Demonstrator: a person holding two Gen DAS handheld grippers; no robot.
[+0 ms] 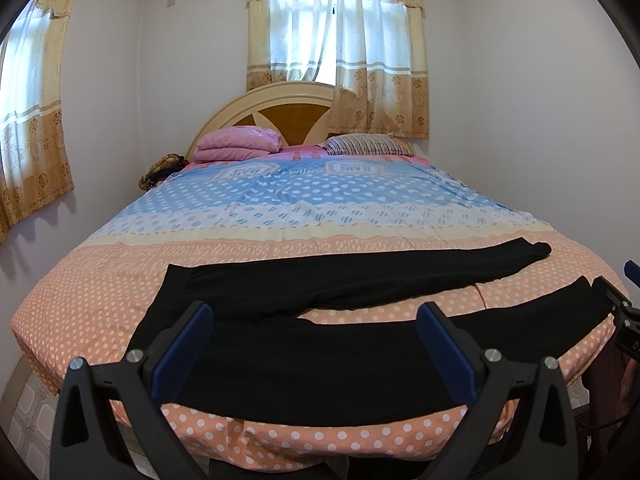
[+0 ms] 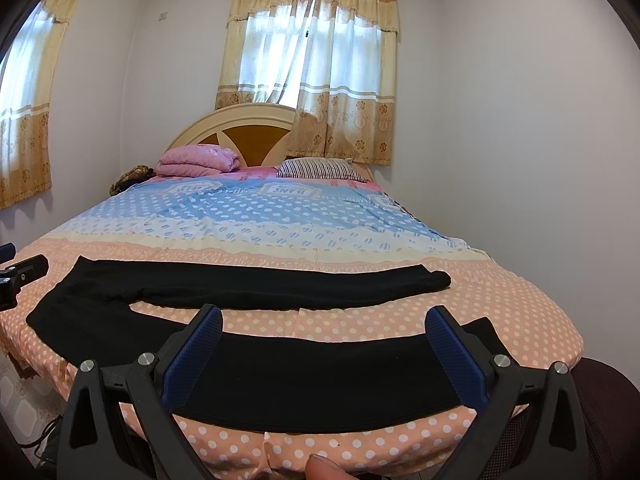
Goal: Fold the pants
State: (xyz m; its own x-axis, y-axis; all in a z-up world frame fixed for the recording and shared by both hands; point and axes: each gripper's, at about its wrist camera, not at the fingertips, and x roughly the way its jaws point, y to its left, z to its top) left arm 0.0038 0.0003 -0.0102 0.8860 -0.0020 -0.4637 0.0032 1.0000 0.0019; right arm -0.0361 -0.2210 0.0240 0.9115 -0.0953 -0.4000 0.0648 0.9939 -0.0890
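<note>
Black pants lie spread flat across the foot of the bed, waist at the left, both legs running to the right with a gap between them. The far leg ends at a cuff on the right. My left gripper is open, hovering over the waist end of the near leg. My right gripper is open over the near leg close to its cuff end. The waist shows at the left in the right wrist view. Neither gripper holds cloth.
The bed has a pink polka-dot and blue cover. A folded pink blanket and a striped pillow lie by the headboard. Walls stand on both sides. A tiled floor shows at the lower left. A fingertip shows at the bottom.
</note>
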